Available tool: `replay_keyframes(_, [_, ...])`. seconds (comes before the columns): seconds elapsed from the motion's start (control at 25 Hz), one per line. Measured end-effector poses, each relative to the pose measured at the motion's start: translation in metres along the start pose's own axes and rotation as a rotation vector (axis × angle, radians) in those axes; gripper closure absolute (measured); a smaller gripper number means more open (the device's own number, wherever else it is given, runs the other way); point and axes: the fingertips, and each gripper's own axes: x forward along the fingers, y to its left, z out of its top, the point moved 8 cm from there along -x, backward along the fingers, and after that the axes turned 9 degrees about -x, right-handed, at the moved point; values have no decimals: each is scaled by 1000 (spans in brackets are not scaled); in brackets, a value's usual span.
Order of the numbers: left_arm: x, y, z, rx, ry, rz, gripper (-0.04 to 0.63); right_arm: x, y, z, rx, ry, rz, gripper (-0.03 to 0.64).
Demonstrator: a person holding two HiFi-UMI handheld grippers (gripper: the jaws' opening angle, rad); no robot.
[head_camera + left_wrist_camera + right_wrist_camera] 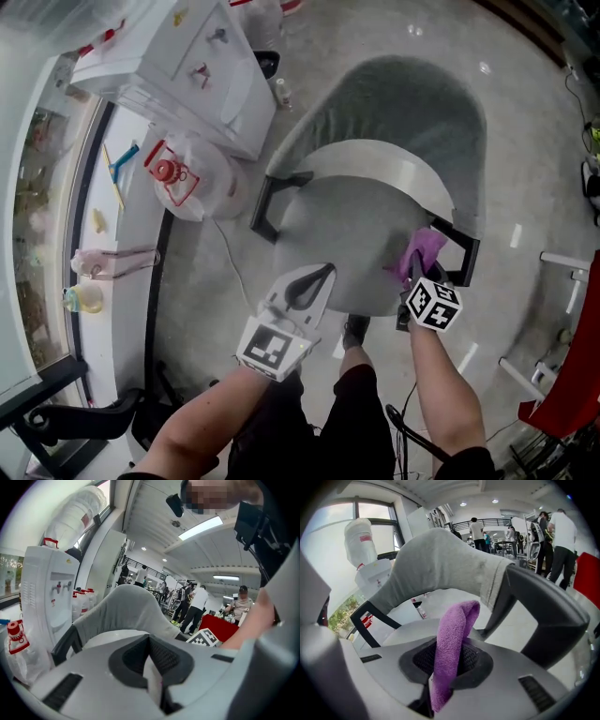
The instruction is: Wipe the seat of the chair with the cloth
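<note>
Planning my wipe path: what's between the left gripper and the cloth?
Head view: only bare seat between left gripper and cloth in right gripper.

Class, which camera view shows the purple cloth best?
The right gripper view: the purple cloth fills its centre, clamped in the right gripper. The head view shows a small bunch by the chair seat; the left gripper view shows none.

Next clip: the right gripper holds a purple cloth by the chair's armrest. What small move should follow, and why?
Probably sweep the right gripper leftward, dragging the purple cloth across the seat. The cloth is clamped in its jaws at the seat's right edge beside the black armrest; most of the seat lies to its left.
</note>
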Motion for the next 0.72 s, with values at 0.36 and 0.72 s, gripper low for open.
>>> replay_keyframes(0.36, [6,8,-9,18,24,-2,588,28,-22,-39,-9,159,-135,549])
replay_keyframes(0.72, [-16,36,-13,-7,2,65,588,58,25,-48,-108,216,-12,549])
